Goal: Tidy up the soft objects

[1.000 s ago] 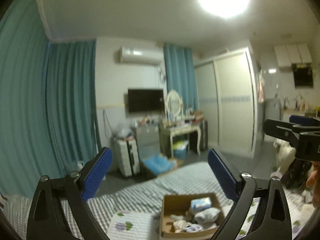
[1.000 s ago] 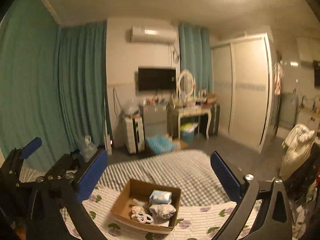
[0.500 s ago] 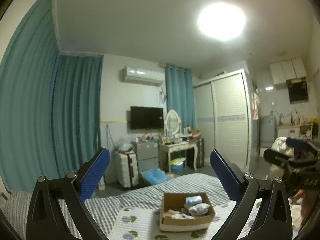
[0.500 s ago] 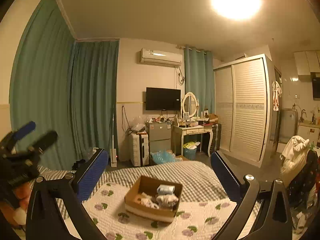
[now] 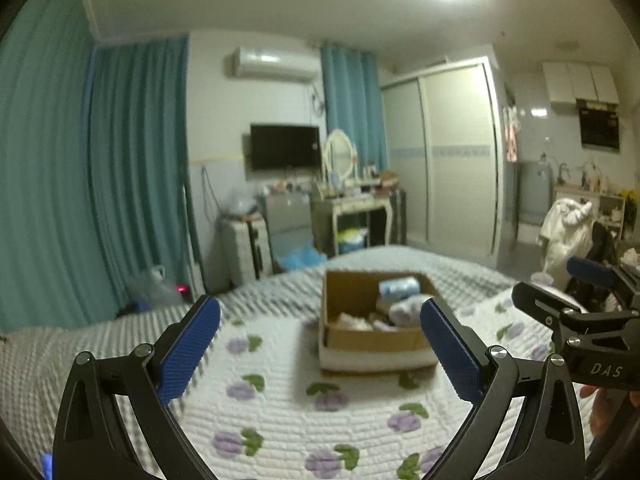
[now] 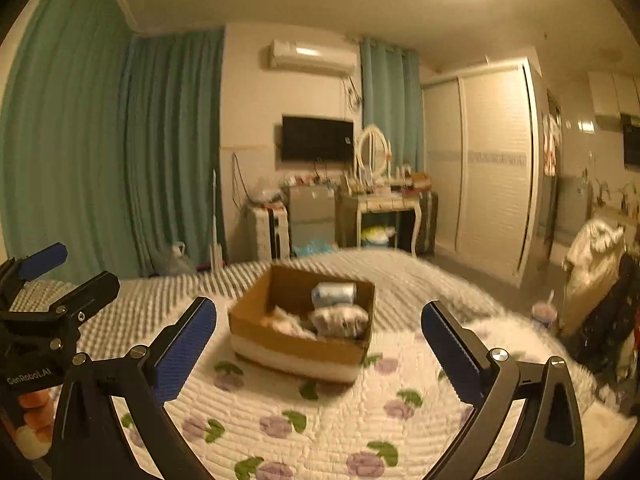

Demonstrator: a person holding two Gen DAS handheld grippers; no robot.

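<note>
soft things sit bundled in the cardboard box that rests on my bed, on the white quilt with purple flowers, toward the quilt's far edge where the grey checked bedding begins; by my judgement the sorting has hardly begun, since nothing is in either of my tools and nothing lies out on the quilt beside the box; everything soft still has to come out or be arranged, though i cannot tell what order is wanted; inside i make out a pale blue roll or packet against the far wall, a crumpled greyish white bundle in front of it, and smaller whitish pieces toward the left, too blurred to name; they look limp and loosely heaped, so i expect them to sag when lifted; my left gripper hangs above the quilt with its blue pads spread wide and bare, the box just beyond it; my right gripper is likewise spread wide and holds nothing, hovering short of the box's near wall.
</note>
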